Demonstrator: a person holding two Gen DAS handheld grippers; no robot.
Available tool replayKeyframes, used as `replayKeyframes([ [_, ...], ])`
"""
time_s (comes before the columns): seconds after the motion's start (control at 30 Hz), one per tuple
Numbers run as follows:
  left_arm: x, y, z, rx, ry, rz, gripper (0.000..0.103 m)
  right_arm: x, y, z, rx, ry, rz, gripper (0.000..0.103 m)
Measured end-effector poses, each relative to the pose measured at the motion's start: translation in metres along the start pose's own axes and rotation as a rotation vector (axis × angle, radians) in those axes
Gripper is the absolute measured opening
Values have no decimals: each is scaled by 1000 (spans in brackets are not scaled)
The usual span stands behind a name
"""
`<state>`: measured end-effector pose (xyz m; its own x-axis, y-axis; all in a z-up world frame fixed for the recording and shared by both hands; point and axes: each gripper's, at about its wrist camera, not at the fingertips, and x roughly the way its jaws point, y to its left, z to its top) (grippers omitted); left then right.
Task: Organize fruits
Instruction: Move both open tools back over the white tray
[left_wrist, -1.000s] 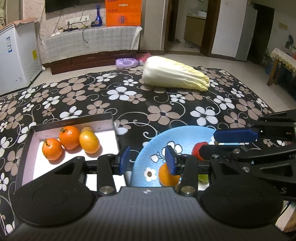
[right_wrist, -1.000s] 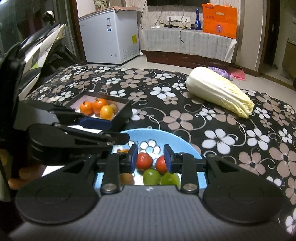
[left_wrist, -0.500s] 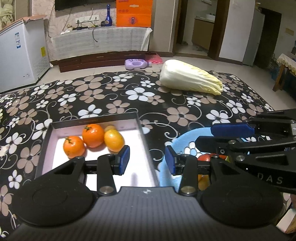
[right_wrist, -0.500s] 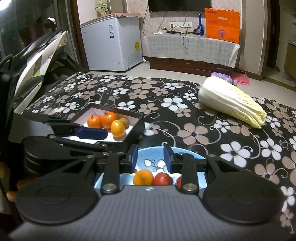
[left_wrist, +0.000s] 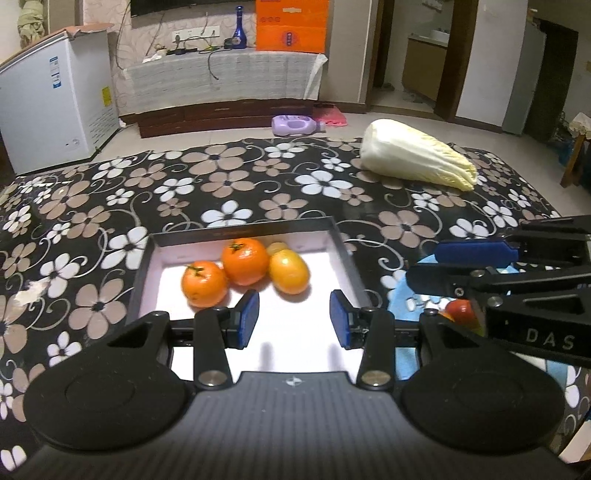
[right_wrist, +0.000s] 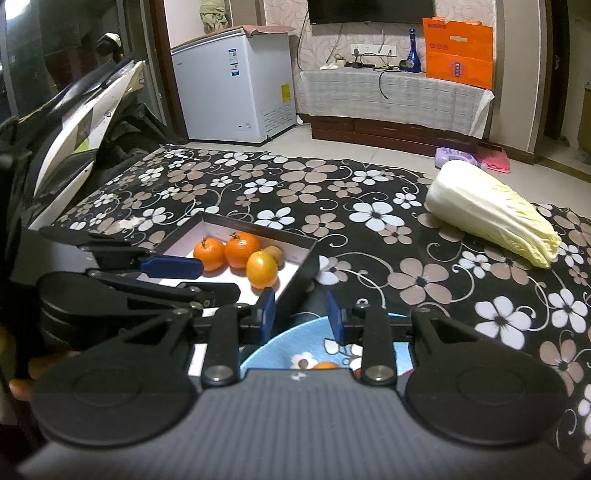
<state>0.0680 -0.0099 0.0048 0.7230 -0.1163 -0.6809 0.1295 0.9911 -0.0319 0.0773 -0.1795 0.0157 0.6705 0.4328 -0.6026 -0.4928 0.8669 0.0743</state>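
Since a second ago: swinging left, away from the plate and over to the box, so that the box is now filling the middle of the left wrist view where the plate sat.

Left wrist view: hovering low over the near, bare white floor of the box (left_wrist: 341, 242), left hand-held gripper (left_wrist: 294, 319) spread wide and carrying nothing. Lying at the box's far end, touching one another: two oranges (left_wrist: 244, 261), a yellower fruit (left_wrist: 289, 270), and a small brownish one half hidden behind. Showing at the right edge, partly behind the right hand-held gripper (left_wrist: 476, 266): the blue plate (left_wrist: 402, 301) with a red fruit (left_wrist: 459, 311) on it. Resting well apart at the back of the floral desk (left_wrist: 221, 177): a cabbage (left_wrist: 415, 155).

Right wrist view: hanging over the plate's (right_wrist: 291, 341) far rim just beside the box corner (right_wrist: 308, 258), right hand-held gripper (right_wrist: 297, 316) likewise spread and empty. Peeking out just above the gripper body: an orange fruit (right_wrist: 325, 365) on the plate. Sitting to the left over the box: the left hand-held gripper (right_wrist: 173, 271).

Judging the step: sorting plate fruit into the box, between one transfer and the next, neither gripper loaded. Next, probably: reaching back down to the plate, straddling one round fruit with open fingers, closing gently to avoid squashing or rolling it, then lifting clear of the box wall before setting it beside the others.
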Motion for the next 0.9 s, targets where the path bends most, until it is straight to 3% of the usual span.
replayKeyframes([
  [0.13, -1, 9, -2, -3, 2, 9, 56, 5, 5, 2, 0, -1, 7, 33],
  [0.77, -2, 47, -11, -37, 30, 46, 57, 45, 36, 14, -51, 10, 37, 33],
  [0.9, -3, 57, -14, -53, 38, 42, 57, 66, 44, 13, -86, 56, 6, 33],
])
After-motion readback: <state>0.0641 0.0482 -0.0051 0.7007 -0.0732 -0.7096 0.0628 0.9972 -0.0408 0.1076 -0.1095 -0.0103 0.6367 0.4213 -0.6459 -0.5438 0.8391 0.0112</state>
